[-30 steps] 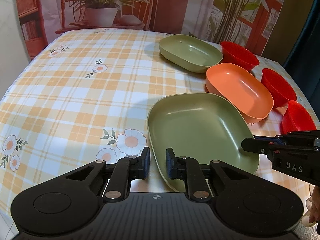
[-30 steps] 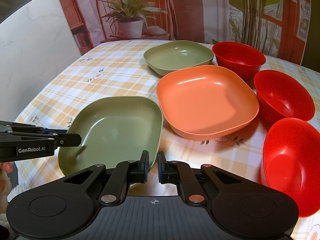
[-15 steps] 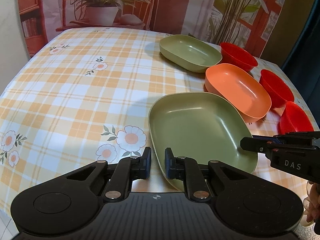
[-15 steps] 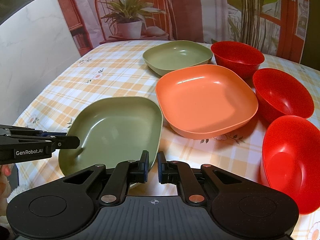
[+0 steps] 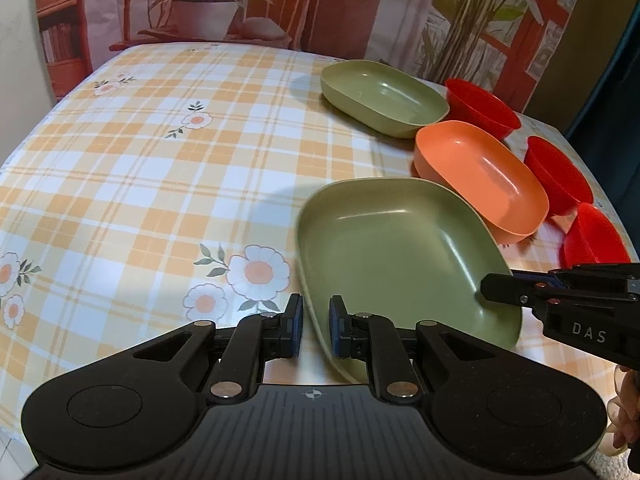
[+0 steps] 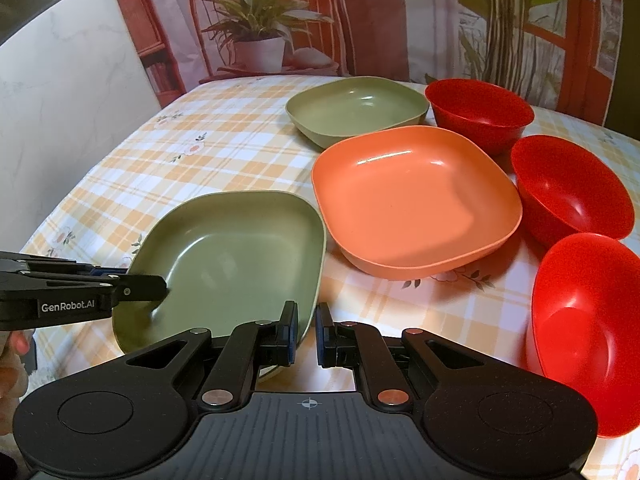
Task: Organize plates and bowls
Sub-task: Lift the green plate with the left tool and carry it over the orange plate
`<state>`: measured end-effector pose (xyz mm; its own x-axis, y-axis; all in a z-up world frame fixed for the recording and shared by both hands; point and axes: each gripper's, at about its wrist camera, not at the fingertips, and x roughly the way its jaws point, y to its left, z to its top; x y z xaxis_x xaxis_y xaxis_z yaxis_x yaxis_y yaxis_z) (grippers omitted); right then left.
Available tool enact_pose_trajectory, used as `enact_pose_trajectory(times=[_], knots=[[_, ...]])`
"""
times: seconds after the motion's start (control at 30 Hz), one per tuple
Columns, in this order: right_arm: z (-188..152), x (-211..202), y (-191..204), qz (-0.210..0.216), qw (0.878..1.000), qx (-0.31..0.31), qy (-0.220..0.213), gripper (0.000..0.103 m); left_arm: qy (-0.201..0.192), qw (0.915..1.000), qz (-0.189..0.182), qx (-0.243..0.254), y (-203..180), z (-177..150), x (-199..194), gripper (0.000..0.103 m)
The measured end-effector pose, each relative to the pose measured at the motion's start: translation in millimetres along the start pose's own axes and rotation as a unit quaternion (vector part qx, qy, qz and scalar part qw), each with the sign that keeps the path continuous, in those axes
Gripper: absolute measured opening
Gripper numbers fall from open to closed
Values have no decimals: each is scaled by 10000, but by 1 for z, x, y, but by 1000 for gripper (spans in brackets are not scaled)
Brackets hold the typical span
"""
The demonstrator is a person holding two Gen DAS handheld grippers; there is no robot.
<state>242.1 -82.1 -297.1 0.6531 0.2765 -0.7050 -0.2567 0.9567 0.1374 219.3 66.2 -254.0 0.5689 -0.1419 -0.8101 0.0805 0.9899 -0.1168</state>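
Step in hand, as I judge it: lifting the near olive-green rounded-square plastic plate (image 5: 396,256) off the checked floral tablecloth (image 5: 168,168) to stack it on another plate. Both grippers hold it by the near rim.

The left gripper (image 5: 315,326) has its jaws narrowly apart, straddling the plate's near-left rim; the rim sits between the pads, and it reads as a pinch, though contact on both sides is not fully clear. The right gripper (image 6: 306,332) likewise has a narrow gap with the plate's near-right edge in it; grip looks light.

To do it well: keep both pinches square on the rim, raise both sides evenly so the plate stays level, and clear the lip of the orange rounded-square plastic plate (image 6: 416,200), which is just beside it on the right.

Plate look: matte, shallow, raised wall, smooth and empty, probably light and slippery at the rim. It sits at the near table edge. A second olive-green plate (image 6: 356,110) lies farther back. Three red round plastic bowls (image 6: 572,188) line the right side, separate, unstacked.
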Motion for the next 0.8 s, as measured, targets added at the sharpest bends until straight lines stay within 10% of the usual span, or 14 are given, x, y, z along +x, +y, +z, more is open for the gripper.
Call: enact_pose_trajectory(times=[0.8], knots=[[69, -39, -51, -295, 9966, -632, -448, 5, -502, 9974, -479, 216, -45, 42, -20, 17]])
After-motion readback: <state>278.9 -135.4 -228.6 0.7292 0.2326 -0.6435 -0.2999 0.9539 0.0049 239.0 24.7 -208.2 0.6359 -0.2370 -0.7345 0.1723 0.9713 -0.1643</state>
